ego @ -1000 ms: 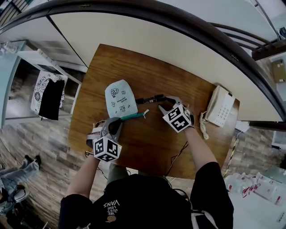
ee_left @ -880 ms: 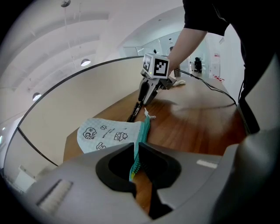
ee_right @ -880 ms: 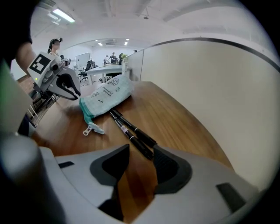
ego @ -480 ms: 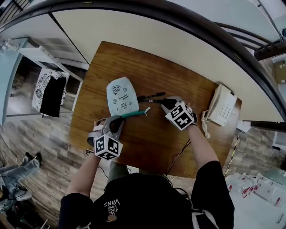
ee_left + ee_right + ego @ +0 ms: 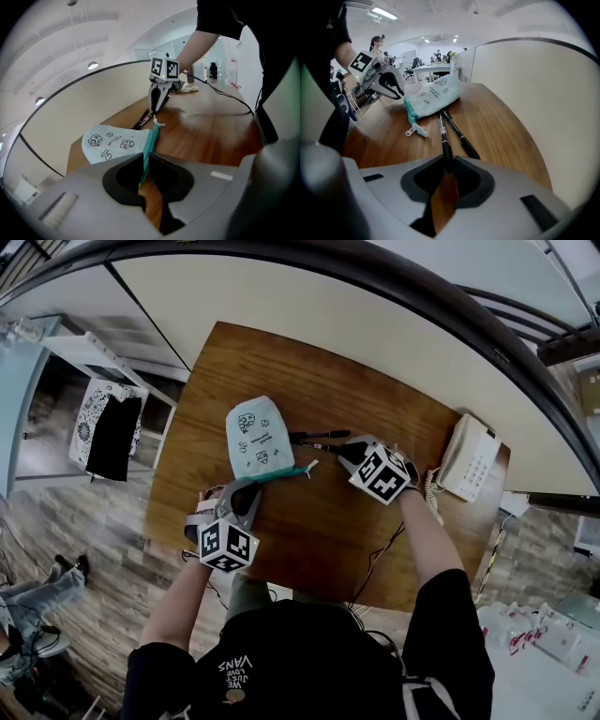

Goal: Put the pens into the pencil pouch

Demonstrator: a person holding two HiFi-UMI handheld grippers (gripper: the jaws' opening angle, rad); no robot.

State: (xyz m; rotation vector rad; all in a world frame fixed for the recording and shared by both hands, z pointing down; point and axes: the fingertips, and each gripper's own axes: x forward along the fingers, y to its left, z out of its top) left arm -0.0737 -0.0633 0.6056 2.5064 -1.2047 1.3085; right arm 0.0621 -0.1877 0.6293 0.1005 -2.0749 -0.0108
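**Right gripper closed on a pen beside the pouch**

The right gripper (image 5: 449,161) had just been closing its jaws, and they pinched the near end of a black pen (image 5: 443,136) lying on the wooden table (image 5: 281,371). A second pen (image 5: 461,135) lay just beside it, both pointing at the pale blue pouch (image 5: 257,435). The left gripper (image 5: 144,160), jaws nearly together, clamped the pouch's teal zipper edge (image 5: 151,140). A white phone (image 5: 466,460) sat well apart.

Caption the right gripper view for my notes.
Right gripper, fingers just closing onto one black pen; second pen beside it, pencil pouch beyond, wooden table.
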